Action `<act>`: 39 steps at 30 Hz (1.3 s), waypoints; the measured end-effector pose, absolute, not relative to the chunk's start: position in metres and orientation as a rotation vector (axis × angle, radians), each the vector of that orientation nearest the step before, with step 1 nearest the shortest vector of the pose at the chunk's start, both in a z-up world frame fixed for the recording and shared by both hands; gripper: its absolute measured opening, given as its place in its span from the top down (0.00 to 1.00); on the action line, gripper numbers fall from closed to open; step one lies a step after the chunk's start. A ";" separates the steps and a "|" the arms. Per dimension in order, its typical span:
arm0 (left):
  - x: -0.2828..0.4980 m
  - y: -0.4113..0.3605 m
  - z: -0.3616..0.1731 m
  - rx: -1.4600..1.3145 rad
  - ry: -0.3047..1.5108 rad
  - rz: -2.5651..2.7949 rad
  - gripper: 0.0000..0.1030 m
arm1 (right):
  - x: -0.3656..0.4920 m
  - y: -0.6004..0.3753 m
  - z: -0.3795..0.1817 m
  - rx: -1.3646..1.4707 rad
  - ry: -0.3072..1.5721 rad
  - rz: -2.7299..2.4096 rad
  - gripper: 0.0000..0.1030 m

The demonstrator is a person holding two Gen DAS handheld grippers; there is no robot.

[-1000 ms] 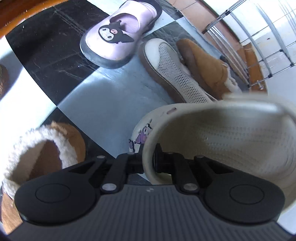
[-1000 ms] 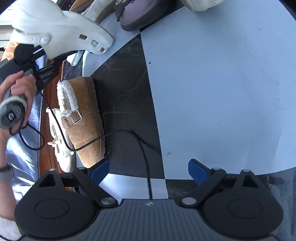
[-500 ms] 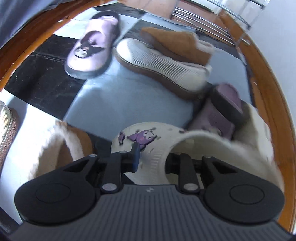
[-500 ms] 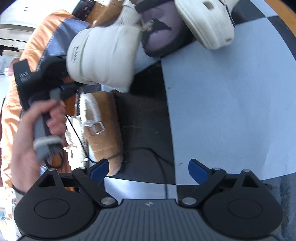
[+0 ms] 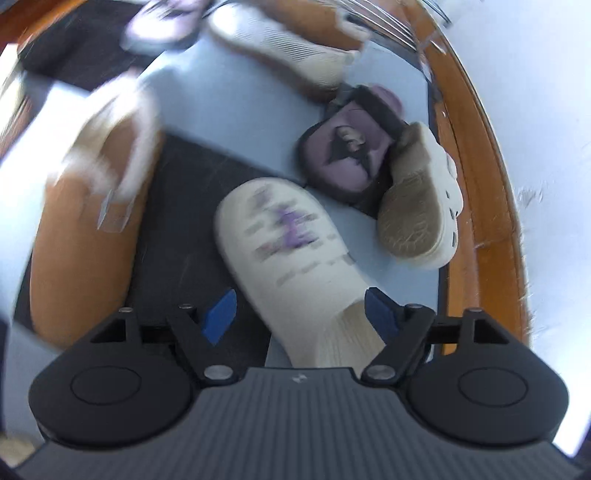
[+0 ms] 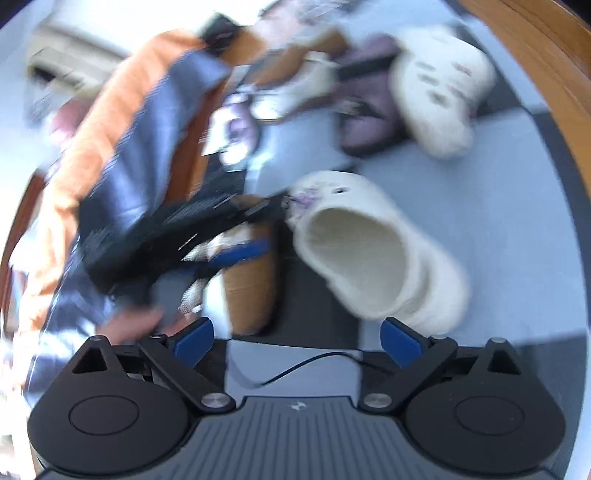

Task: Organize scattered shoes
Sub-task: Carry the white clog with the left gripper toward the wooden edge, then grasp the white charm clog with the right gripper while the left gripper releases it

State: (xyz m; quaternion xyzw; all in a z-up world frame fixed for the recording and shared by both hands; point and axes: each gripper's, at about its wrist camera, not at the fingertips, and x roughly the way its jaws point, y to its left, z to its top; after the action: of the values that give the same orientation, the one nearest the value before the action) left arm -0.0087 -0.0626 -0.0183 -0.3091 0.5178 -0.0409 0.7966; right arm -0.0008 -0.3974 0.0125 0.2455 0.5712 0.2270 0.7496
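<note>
A cream clog with a purple cartoon figure lies on the checkered floor between the blue pads of my left gripper, which is open and no longer holds it. The same clog shows in the right wrist view, opening toward the camera. Its mate, a second cream clog, lies on its side against a purple slipper near the wooden border. My right gripper is open and empty above the floor. Both views are blurred by motion.
A brown fur-lined clog lies at left, and shows in the right wrist view. A white mesh shoe and another purple slipper lie farther back. A wooden border and white wall run along the right.
My left gripper has opened and let go of the cream clog, which now lies on the floor beside its mate. Both cameras have swung; the right gripper stays open.
</note>
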 end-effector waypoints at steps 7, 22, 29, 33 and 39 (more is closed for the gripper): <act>-0.048 -0.021 -0.011 -0.747 1.142 -0.027 0.26 | 0.014 -0.386 0.004 0.579 1.276 0.428 0.06; -0.094 0.022 -0.021 -0.794 1.088 -0.144 0.15 | 0.073 -0.319 -0.009 0.501 1.267 0.225 0.06; -0.089 0.014 -0.023 -0.782 1.094 -0.184 0.15 | 0.076 -0.312 -0.051 0.582 1.246 0.208 0.17; -0.089 0.004 -0.027 -0.688 1.106 -0.147 0.15 | 0.088 -0.304 -0.058 0.556 1.204 0.198 0.18; -0.091 0.001 -0.024 -0.626 1.024 -0.026 0.15 | 0.100 -0.302 -0.072 0.545 1.104 0.185 0.53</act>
State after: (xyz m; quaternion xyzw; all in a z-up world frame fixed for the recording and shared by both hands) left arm -0.0912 0.0006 -0.0236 -0.2946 0.4819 -0.0123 0.8251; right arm 0.0999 -0.3019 -0.0725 0.2552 0.5170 0.0864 0.8125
